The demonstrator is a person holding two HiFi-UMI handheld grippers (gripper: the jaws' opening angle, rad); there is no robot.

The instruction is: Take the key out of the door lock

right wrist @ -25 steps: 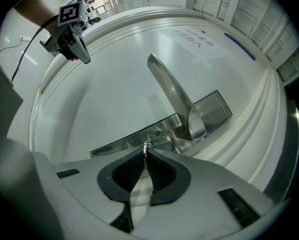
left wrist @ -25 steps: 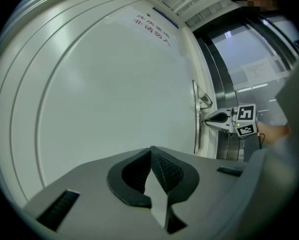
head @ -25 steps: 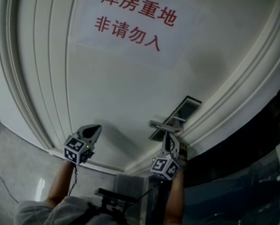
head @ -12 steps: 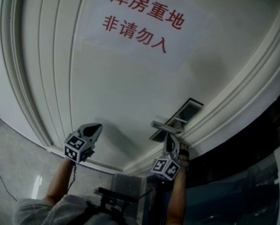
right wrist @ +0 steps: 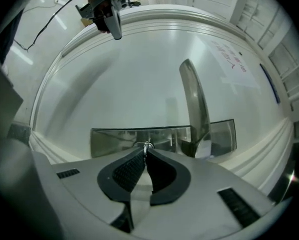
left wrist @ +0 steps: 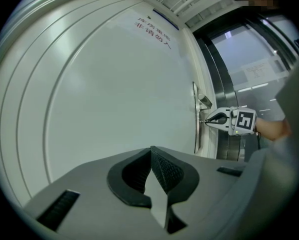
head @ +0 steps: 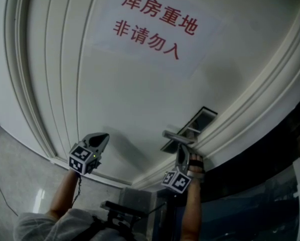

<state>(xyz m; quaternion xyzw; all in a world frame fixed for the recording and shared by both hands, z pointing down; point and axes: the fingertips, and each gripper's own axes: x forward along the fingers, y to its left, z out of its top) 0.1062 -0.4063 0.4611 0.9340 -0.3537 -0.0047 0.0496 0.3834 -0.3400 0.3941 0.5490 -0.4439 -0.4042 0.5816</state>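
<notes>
Tightly on key (right wrist: 147,145), right gripper (right wrist: 145,152)

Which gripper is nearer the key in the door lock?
Right. The right gripper is pinched on the key at the lock plate. The left gripper hangs shut and empty, off to the side in front of the bare door panel.

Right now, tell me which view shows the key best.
The right gripper view: the key sits pinched in the right tongs at the lock plate. The left gripper view shows it only as a speck; in the head view the tongs hide it.
</notes>
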